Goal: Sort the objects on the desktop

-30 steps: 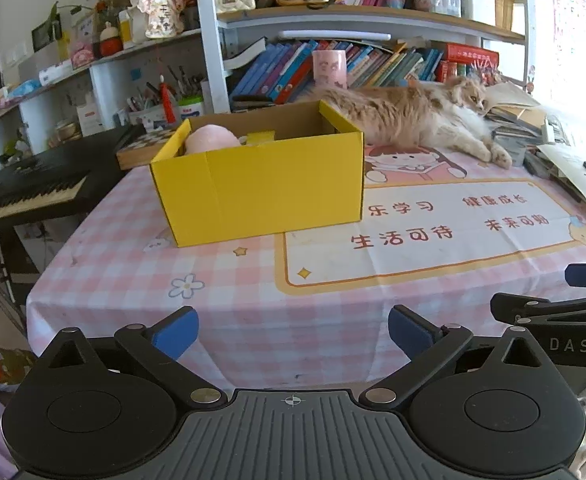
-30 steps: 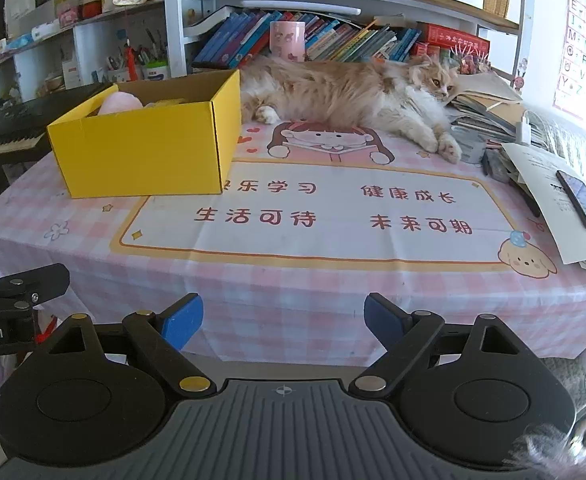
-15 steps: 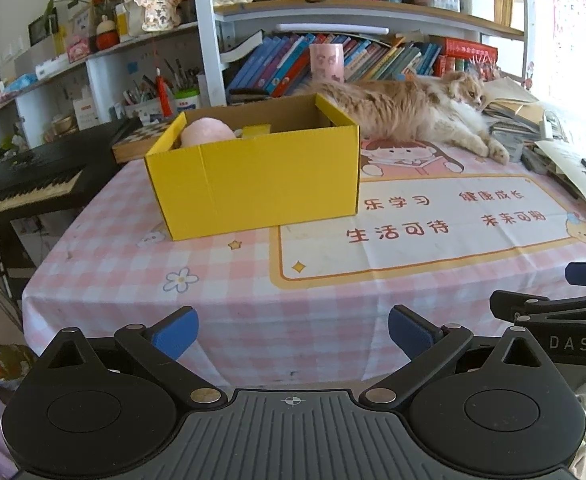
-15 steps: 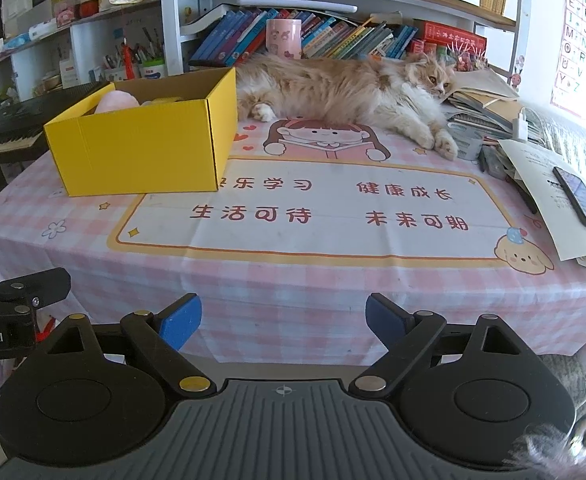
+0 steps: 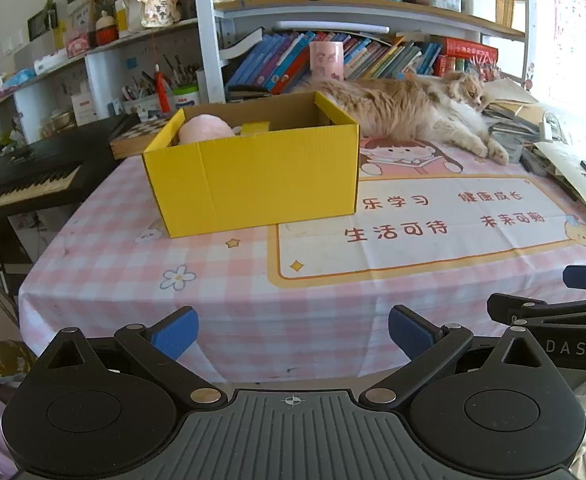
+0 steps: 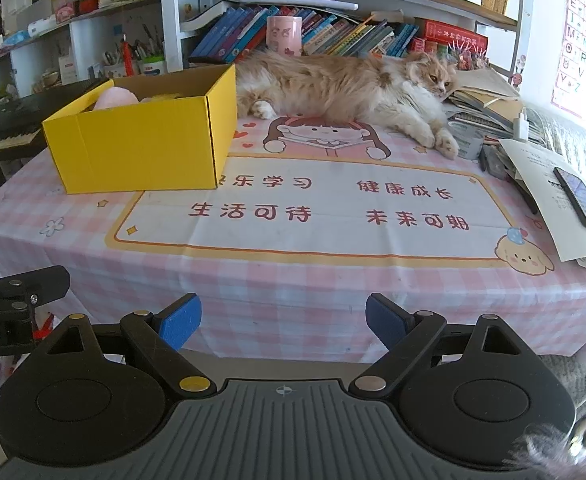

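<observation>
jaws on both tools are spread wide with nothing between them. left gripper [image 5: 293,332] and right gripper [image 6: 283,322] both hang off the near edge of the counter [image 6: 293,288], tilted down toward it, so neither is anywhere close to grabbing stuff. looks to me like a parked pose, either sizing things up or done with the job.

moving outward, the pink checked cloth in front of them is bare apart from its printed panel, which is probably why the hands sit back: nothing loose within easy reach on the middle of the counter.

further in on the left sits the yellow box [image 5: 253,184], open top, clearly the drop-off bin. it's placed on the left side so both hands can get over its rim. inside there's a pink round thing [image 5: 207,130] against the left wall plus a bit of something yellow beside it, can't tell what that is.

behind the box a fluffy cat [image 6: 345,88] is stretched out along the back of the counter, paw out toward the paper pile [image 6: 489,112] on the right. a phone [image 6: 583,200] lies on a sheet near the right edge.

my guess is the sorting is mostly done, since the rest looks like household clutter rather than task items. the cat is the wildcard.
</observation>
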Action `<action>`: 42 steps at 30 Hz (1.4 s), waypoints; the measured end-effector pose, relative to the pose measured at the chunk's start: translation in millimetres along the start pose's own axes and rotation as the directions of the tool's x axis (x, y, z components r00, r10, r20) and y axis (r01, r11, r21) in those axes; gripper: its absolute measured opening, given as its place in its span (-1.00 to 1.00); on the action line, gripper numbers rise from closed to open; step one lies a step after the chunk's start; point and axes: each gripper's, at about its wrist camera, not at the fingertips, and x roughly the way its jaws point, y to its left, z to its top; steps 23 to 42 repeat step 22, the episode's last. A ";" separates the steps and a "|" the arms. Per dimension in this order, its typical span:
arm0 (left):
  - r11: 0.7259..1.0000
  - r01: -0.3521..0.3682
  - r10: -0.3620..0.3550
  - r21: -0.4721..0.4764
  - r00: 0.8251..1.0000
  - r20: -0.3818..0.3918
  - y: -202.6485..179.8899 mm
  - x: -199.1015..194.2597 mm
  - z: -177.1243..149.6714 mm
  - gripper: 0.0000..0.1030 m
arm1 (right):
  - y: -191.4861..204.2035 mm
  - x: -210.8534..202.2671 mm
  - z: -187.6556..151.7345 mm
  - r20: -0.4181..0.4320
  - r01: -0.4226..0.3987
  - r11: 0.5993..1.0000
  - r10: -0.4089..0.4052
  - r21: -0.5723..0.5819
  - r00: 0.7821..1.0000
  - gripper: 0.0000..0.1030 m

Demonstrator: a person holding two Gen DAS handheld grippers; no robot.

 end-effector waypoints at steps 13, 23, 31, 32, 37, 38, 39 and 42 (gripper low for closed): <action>1.000 0.006 -0.006 -0.004 1.000 -0.017 -1.6 2.3 0.3 1.00 | -3.3 2.2 0.0 -0.017 -0.001 1.000 0.001 0.015 1.000 0.72; 1.000 0.006 -0.006 -0.003 1.000 -0.015 -1.6 2.6 0.2 1.00 | -4.5 5.5 1.0 -0.029 -0.005 1.000 0.005 0.024 1.000 0.72; 1.000 0.006 -0.006 -0.003 1.000 -0.015 -1.6 2.6 0.2 1.00 | -4.5 5.5 1.0 -0.029 -0.005 1.000 0.005 0.024 1.000 0.72; 1.000 0.006 -0.006 -0.003 1.000 -0.015 -1.6 2.6 0.2 1.00 | -4.5 5.5 1.0 -0.029 -0.005 1.000 0.005 0.024 1.000 0.72; 1.000 0.006 -0.006 -0.003 1.000 -0.015 -1.6 2.6 0.2 1.00 | -4.5 5.5 1.0 -0.029 -0.005 1.000 0.005 0.024 1.000 0.72; 1.000 0.006 -0.006 -0.003 1.000 -0.015 -1.6 2.6 0.2 1.00 | -4.5 5.5 1.0 -0.029 -0.005 1.000 0.005 0.024 1.000 0.72; 1.000 0.006 -0.006 -0.003 1.000 -0.015 -1.6 2.6 0.2 1.00 | -4.5 5.5 1.0 -0.029 -0.005 1.000 0.005 0.024 1.000 0.72; 1.000 0.006 -0.006 -0.003 1.000 -0.015 -1.6 2.6 0.2 1.00 | -4.5 5.5 1.0 -0.029 -0.005 1.000 0.005 0.024 1.000 0.72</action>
